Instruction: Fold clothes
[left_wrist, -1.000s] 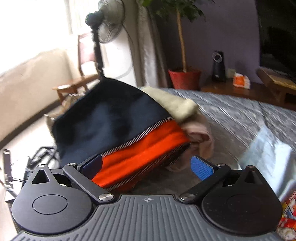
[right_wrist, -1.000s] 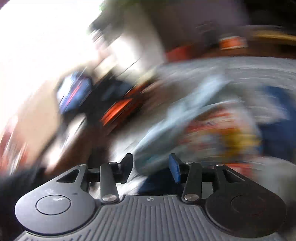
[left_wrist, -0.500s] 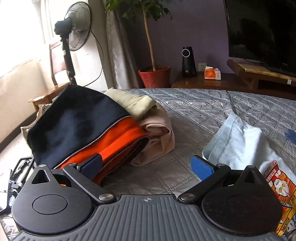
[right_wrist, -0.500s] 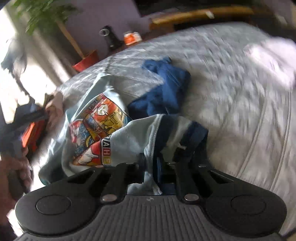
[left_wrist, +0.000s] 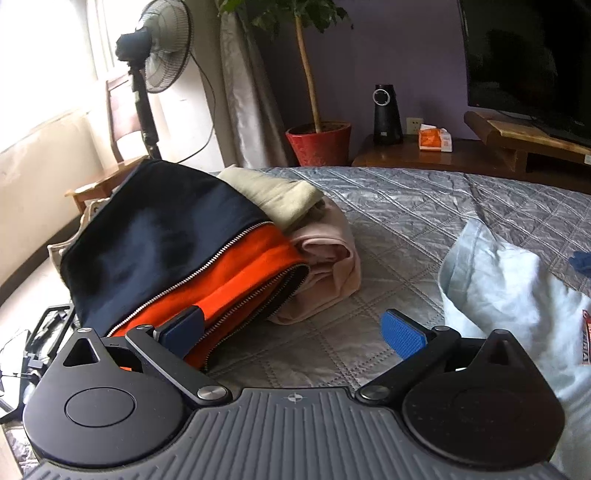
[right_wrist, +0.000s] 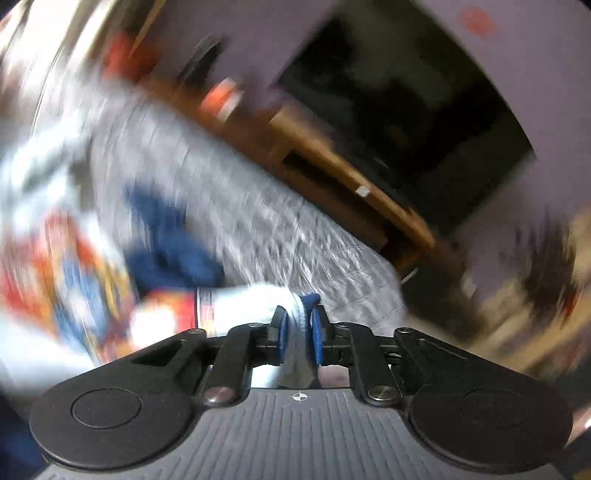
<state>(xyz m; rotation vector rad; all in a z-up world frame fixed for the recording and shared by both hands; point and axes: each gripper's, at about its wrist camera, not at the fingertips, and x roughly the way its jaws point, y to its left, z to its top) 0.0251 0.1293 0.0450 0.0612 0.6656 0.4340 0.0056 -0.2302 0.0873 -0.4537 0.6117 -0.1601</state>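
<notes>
Your right gripper (right_wrist: 298, 334) clenched on light-blue shirt (right_wrist: 243, 302) edge, lower centre, jaws just eased slightly wider. Your left gripper (left_wrist: 293, 328) released, nothing between. Folded stack (left_wrist: 192, 243) at left bed (left_wrist: 424, 206) edge; bare quilt centre.

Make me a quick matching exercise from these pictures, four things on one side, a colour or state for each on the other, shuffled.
Things:
1. left tongs
2. right tongs
3. plant pot
4. zipped jacket

Colours or states:
A. red
B. navy and orange
C. shut on the light blue printed shirt
D. open, holding nothing

Pairs: 1-D, 2-C, 3-A, 4-B
</notes>
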